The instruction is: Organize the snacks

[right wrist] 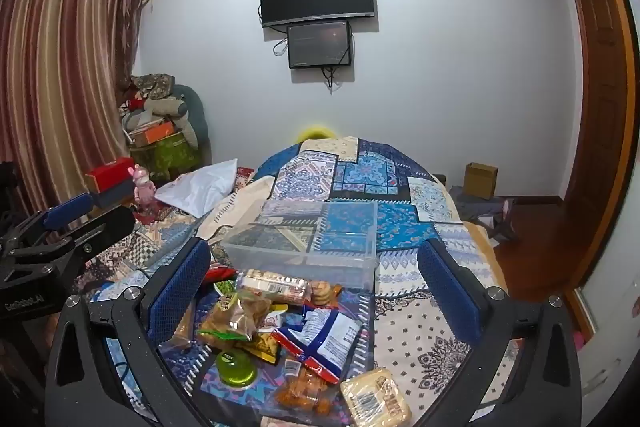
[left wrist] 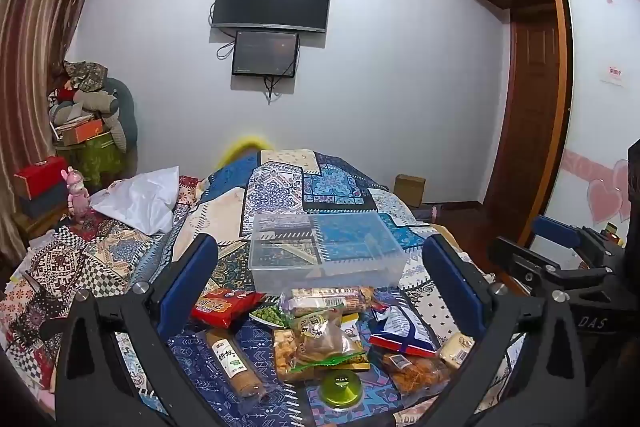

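Observation:
A pile of snack packets (left wrist: 320,331) lies on the patterned bedspread, with a red packet (left wrist: 222,305), a brown biscuit roll (left wrist: 236,363), a blue-and-white bag (left wrist: 402,331) and a green round tin (left wrist: 340,389). An empty clear plastic box (left wrist: 324,251) stands just behind the pile. My left gripper (left wrist: 320,283) is open and empty above the pile. My right gripper (right wrist: 316,283) is open and empty over the same pile (right wrist: 280,323), with the box (right wrist: 308,243) ahead and a wrapped cake (right wrist: 376,399) near its right finger.
A white pillow (left wrist: 140,199) and a pink toy figure (left wrist: 78,195) lie at the bed's left. Stacked boxes and bags (left wrist: 88,119) fill the far left corner. A cardboard box (right wrist: 480,181) sits on the floor at the right. A wooden wardrobe (left wrist: 536,107) lines the right wall.

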{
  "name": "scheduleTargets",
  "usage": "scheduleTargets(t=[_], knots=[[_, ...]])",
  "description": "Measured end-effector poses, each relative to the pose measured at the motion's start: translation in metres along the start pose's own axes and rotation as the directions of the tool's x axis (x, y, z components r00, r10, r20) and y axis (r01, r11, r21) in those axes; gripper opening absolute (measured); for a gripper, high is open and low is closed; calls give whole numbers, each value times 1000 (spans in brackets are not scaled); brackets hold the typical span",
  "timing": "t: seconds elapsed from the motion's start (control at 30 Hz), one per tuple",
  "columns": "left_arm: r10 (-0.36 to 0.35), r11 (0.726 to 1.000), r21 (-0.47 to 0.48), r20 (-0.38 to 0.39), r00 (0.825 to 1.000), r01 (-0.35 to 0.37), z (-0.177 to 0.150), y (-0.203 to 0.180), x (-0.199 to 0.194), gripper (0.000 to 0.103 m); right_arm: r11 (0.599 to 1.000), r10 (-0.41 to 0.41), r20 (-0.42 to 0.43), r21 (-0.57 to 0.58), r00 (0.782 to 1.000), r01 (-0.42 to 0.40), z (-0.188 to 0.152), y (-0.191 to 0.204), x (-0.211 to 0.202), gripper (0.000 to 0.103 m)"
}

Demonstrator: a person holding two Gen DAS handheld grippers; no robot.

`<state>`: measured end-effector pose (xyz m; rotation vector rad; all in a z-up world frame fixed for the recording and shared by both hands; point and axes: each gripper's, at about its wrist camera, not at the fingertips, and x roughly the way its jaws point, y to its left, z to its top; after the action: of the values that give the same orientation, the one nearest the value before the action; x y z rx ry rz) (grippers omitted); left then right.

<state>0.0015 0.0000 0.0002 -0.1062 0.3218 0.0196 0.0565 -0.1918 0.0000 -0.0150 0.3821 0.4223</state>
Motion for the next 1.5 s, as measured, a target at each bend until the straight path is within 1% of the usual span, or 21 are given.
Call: scheduleTargets(t=[0.03,0.13,0.27,0.33,0.53,1.5], knots=[[3,1000,0,0,1000,-3,0,0,0,103,1000,0,11,5,1000,0,0,0,-1,103],[11,1000,5,2,1000,-11,3,-4,2,103,1000,-3,11,3,1000,3,0,0,-1,103],[-2,1000,7,-1,1000,2,3,-6,4,103,1000,-6,8,3,1000,6,-1,0,-1,103],[-7,1000,12,12,1000,7,-1,-4,-1,103,1000,2,10,7,1000,-2,0,3,-3,103],[-5,1000,21,14,1000,5,0,-5,-2,103,1000,3,12,7,1000,-3,1,3,-5,103],[4,1000,14,12,1000,-5,-5,-3,2,103,1000,11,24,15,1000,-11,6,5,-10,103]])
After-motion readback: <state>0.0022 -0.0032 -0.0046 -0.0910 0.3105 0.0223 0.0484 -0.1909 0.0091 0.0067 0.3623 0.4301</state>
